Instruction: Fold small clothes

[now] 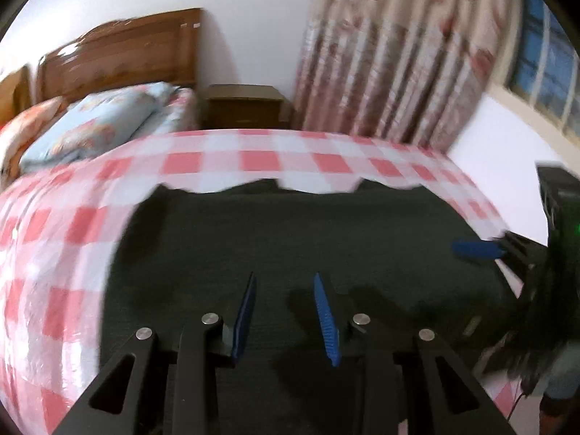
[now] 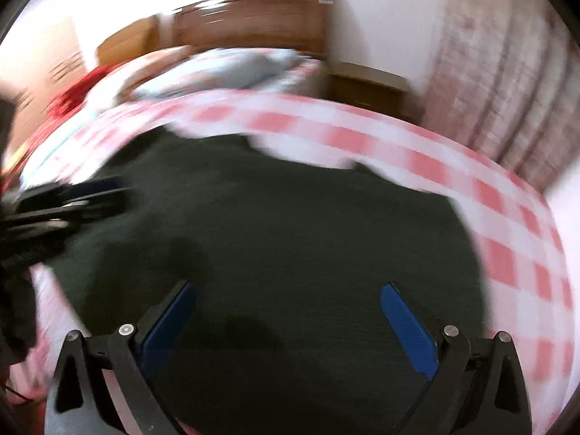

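At the bottom centre of the left wrist view, the left gripper [image 1: 284, 282] shows two black arms ending in blue ribbed pads, set a little apart with nothing between them. Just beyond it, filling the middle of the frame, lies one dark green, finely ribbed garment [image 1: 290, 235], spread flat on a pink-and-white checked tablecloth [image 1: 65, 239]. Its far edge is wavy, with several small dips. Its near edge is hidden behind the gripper, so the full outline cannot be made out.

At the right edge of this view, one blue pad of the right gripper [image 1: 475, 249] reaches over the garment; the rest of that tool is blurred and cut off.

In the right wrist view, the right gripper [image 2: 290, 290] sits at the bottom, its two blue pads spread wide apart and holding nothing. The same dark green garment [image 2: 275, 224] fills the centre, on the checked tablecloth [image 2: 507, 253]. This frame is heavily blurred. At the left edge, black bars of the left gripper [image 2: 83, 195] are smeared; its pads cannot be seen here.

Further back, in the upper left of the left view, are one pale blue patterned pillow [image 1: 94, 123], one orange-toned pillow [image 1: 29, 123] cut off by the frame, and a brown wooden headboard [image 1: 119, 58]. One small brown bedside cabinet [image 1: 243, 107] stands at upper centre. A pink floral striped curtain [image 1: 391, 65] hangs at upper right, beside a window [image 1: 543, 61].
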